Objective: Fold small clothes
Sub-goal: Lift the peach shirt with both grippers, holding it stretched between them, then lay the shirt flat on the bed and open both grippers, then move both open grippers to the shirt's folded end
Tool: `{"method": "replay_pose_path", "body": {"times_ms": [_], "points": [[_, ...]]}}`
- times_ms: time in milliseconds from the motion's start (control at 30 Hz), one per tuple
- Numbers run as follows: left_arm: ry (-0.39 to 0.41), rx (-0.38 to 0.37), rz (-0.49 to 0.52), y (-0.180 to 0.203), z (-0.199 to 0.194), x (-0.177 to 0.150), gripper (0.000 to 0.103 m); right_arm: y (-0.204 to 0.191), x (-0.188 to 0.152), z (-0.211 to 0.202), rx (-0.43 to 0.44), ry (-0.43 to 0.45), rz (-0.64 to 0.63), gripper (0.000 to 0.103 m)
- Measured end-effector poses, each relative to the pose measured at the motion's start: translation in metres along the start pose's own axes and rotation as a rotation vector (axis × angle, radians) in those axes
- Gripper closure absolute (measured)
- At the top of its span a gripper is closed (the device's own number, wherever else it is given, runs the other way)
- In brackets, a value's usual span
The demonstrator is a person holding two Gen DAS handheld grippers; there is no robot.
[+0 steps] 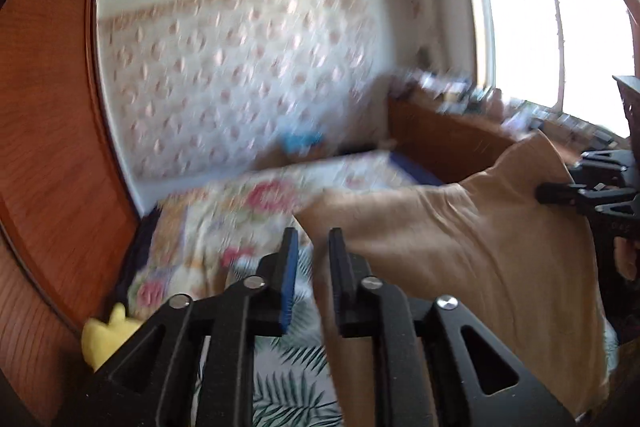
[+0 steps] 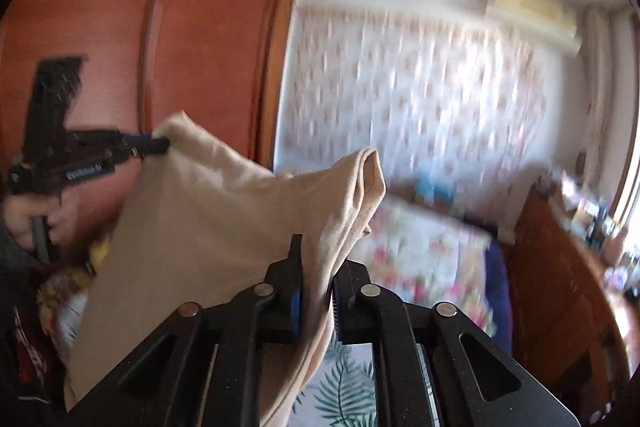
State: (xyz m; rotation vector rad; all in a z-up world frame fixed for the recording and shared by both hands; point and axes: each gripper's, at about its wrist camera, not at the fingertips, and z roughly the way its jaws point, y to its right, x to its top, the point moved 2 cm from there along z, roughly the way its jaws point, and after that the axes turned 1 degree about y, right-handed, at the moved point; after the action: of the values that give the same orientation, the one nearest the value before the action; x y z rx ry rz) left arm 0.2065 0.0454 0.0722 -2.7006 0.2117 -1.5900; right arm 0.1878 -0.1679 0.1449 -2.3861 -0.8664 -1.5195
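1. While lifted clear of the bed (image 1: 224, 227), hangs stretched in the air: tan garment (image 1: 460, 251), one upper corner pinched at each side, no crease set yet.
2. Judged barely begun: cloth spread and raised, nothing folded, laying flat and every fold left to do.
3. Left gripper (image 1: 314, 267) held low and level, pointing toward the far wall; jaws nearly together, clamped on the garment's left edge, seen at 6 o'clock in the left wrist view and at 9 o'clock in the right wrist view.
4. Right gripper (image 2: 316, 283) raised slightly, pointing forward; jaws clamped on a bunched fold of the garment at 6 o'clock in its own view, appearing at 3 o'clock in the left wrist view.
5. Held apart, side by side, keeping the top edge loosely taut, cloth sagging below between them.
6. Leaf-print sheet (image 2: 340, 379) directly beneath, flowered quilt beyond at 12 o'clock; yellow soft toy (image 1: 106, 335) at 8 o'clock, beside the wooden wardrobe (image 1: 48, 107).
7. Heavy blur throughout, so finer cloth details unreadable.
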Motion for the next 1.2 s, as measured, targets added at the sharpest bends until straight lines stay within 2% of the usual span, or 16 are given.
{"method": "replay_pose_path", "body": {"times_ms": [33,67,133,167,233,267,367,467,667,967,1100,1200], "points": [[-0.054,-0.009,-0.012,-0.003,0.02,-0.013,0.082,0.009,-0.01,0.029,-0.018,-0.064,0.029,0.069],[-0.095,-0.019,-0.023,-0.007,0.035,-0.026,0.076,0.017,-0.022,0.055,-0.028,-0.128,0.043,0.068],[-0.147,-0.022,-0.049,-0.014,0.055,-0.052,0.068,0.033,-0.046,0.087,-0.098,-0.192,0.045,0.068],[-0.164,-0.036,-0.062,-0.015,0.059,-0.062,0.06,0.039,-0.057,0.093,-0.101,-0.211,0.055,0.068],[-0.19,-0.055,-0.07,-0.013,0.059,-0.073,0.058,0.045,-0.072,0.095,-0.056,-0.229,0.09,0.068],[-0.2,-0.064,-0.068,-0.01,0.055,-0.08,0.052,0.046,-0.077,0.092,-0.055,-0.231,0.091,0.068],[-0.206,-0.088,-0.071,0.0,0.034,-0.095,0.029,0.035,-0.093,0.071,-0.018,-0.22,0.095,0.068],[-0.21,-0.11,-0.078,0.01,0.015,-0.112,0.028,0.022,-0.115,0.046,0.01,-0.205,0.107,0.068],[-0.217,-0.12,-0.077,0.031,-0.017,-0.162,0.028,-0.004,-0.163,0.021,0.083,-0.173,0.174,0.068],[-0.252,-0.154,-0.132,0.043,-0.031,-0.198,0.028,0.005,-0.21,-0.025,0.04,-0.186,0.247,0.068],[-0.247,-0.154,-0.154,0.045,-0.045,-0.207,0.028,0.009,-0.215,-0.041,0.004,-0.158,0.255,0.068],[-0.257,-0.148,-0.162,0.046,-0.053,-0.215,0.028,0.012,-0.216,-0.045,0.025,-0.178,0.267,0.068]]}}
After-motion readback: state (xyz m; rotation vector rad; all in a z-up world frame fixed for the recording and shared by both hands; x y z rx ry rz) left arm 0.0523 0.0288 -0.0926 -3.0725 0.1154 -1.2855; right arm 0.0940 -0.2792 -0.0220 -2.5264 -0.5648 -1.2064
